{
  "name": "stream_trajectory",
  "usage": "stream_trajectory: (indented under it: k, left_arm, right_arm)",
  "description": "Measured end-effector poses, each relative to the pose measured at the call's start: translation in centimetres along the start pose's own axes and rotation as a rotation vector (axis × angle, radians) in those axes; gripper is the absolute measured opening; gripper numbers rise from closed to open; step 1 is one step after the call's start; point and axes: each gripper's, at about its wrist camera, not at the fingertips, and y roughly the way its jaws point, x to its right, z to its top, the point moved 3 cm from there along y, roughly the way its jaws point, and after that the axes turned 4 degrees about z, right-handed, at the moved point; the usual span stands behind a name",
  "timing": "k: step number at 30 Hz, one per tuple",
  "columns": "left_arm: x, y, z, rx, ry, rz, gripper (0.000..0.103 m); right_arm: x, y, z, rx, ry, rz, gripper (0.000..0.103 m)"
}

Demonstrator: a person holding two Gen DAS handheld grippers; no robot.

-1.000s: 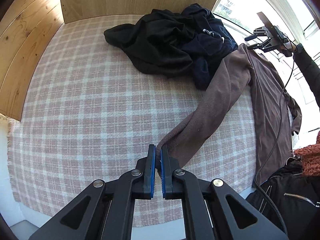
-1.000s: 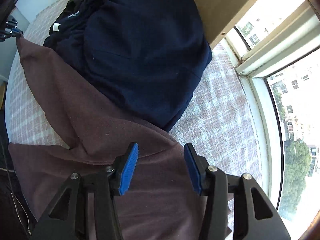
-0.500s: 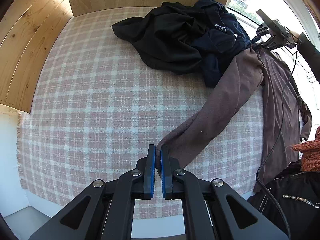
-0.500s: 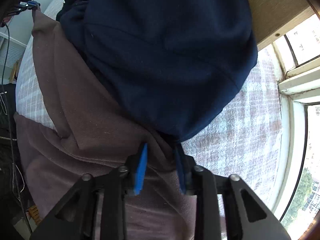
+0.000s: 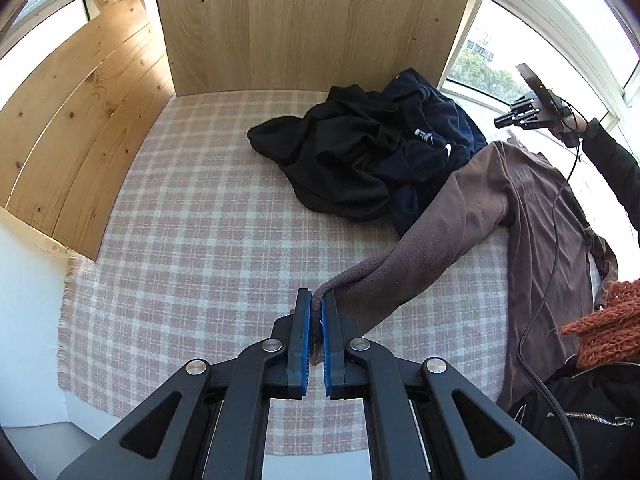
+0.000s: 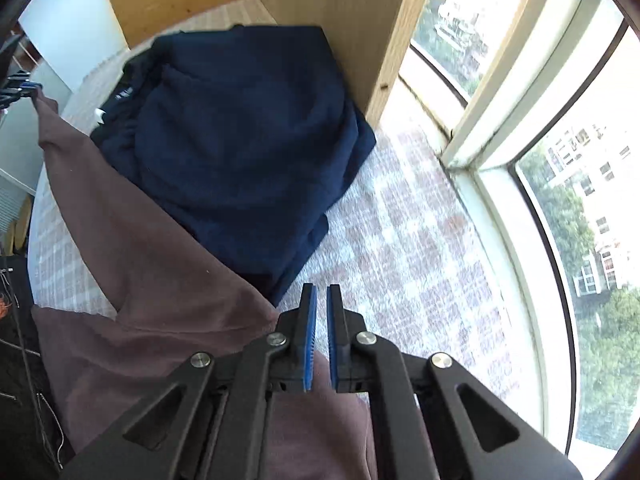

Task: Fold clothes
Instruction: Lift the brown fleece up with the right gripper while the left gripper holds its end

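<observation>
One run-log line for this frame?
left tongs: shut on brown top sleeve | right tongs: shut, grip unclear | dark pile: untouched

Checked blanket (image 5: 192,264): dark clothes pile (image 5: 360,160), brown top (image 5: 532,216).

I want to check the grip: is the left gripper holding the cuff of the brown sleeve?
Yes, the left gripper is shut on the cuff of the brown sleeve.

The brown top's (image 6: 168,320) lower part ran under the right claw (image 6: 319,336), hidden. The checked cloth (image 6: 416,256) beside it was blurred. The navy garment (image 5: 436,148) hid behind the black one (image 5: 340,152).
</observation>
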Motion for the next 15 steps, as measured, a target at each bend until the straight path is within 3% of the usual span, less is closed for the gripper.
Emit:
stream_trajectory:
  k: [1, 4, 5, 10, 15]
  left_arm:
    - [0.1, 0.3, 0.0, -0.012, 0.000, 0.000, 0.004]
    - [0.3, 1.2, -0.2, -0.037, -0.002, -0.002, 0.004]
    - [0.3, 1.3, -0.3, -0.044, 0.001, -0.002, 0.004]
    - [0.7, 1.8, -0.9, -0.076, 0.013, -0.001, 0.004]
    - [1.0, 2.2, -1.4, -0.102, 0.028, 0.010, 0.004]
  right_arm:
    - [-0.9, 0.1, 0.3, -0.006, -0.031, 0.036, 0.009]
    - [-4.6, 0.0, 1.8, -0.004, -0.171, 0.089, 0.032]
    - [-5.8, 0.1, 2.4, -0.007, -0.212, 0.102, 0.035]
    - [-8.4, 2.6, 2.4, -0.117, -0.363, 0.094, 0.035]
    - [-8.8, 4.2, 1.8, -0.164, -0.461, -0.004, 0.035]
